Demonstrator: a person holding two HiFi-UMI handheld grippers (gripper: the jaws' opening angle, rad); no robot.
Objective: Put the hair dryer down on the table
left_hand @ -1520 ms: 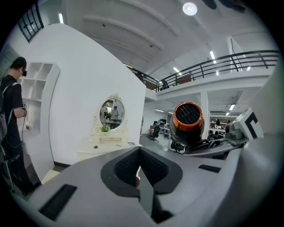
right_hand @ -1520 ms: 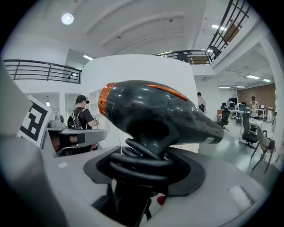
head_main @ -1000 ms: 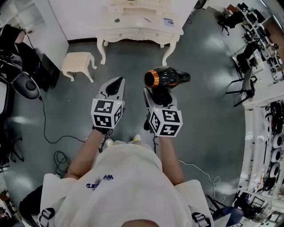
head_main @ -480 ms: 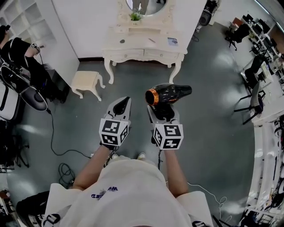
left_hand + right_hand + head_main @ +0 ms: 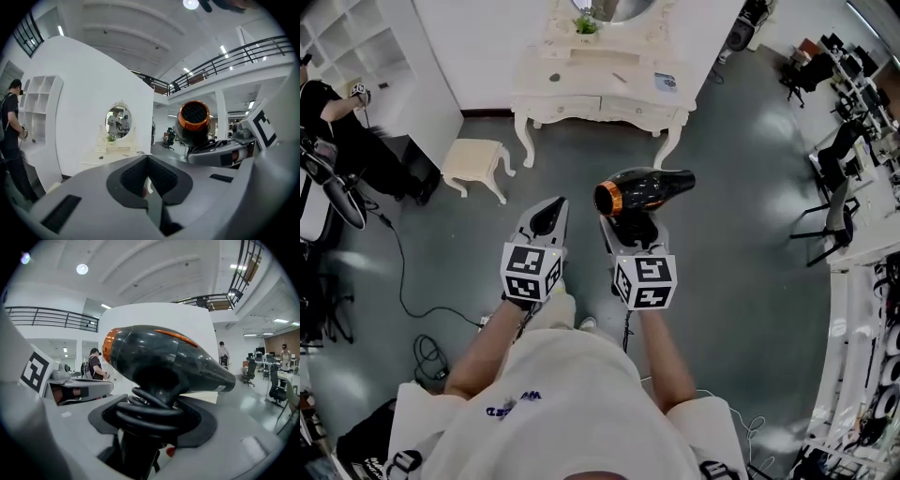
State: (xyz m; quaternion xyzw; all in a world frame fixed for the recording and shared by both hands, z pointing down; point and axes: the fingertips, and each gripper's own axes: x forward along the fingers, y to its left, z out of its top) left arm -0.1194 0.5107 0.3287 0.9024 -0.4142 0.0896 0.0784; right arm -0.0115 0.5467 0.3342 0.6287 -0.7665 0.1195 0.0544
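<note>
A black hair dryer [image 5: 642,190] with an orange ring lies crosswise, its nozzle toward the right. My right gripper [image 5: 630,230] is shut on its handle, where the cord is wound in coils [image 5: 149,409]. The dryer's body [image 5: 164,359] fills the right gripper view, above the right gripper [image 5: 150,413]. My left gripper [image 5: 549,214] is level beside it on the left, shut and holding nothing. From the left gripper [image 5: 149,159] I see the dryer's rear grille [image 5: 194,123] to the right. The white dressing table [image 5: 600,89] stands ahead against the wall.
A small cream stool [image 5: 476,159] sits left of the table. An oval mirror [image 5: 118,123] hangs above it. A person [image 5: 337,131] stands by white shelves at far left. Cables [image 5: 431,352] lie on the grey floor. Office chairs [image 5: 830,202] stand at right.
Both grippers have moved forward together over the floor, the dryer still held. The dressing table now shows more fully, with its mirror's edge in view.
</note>
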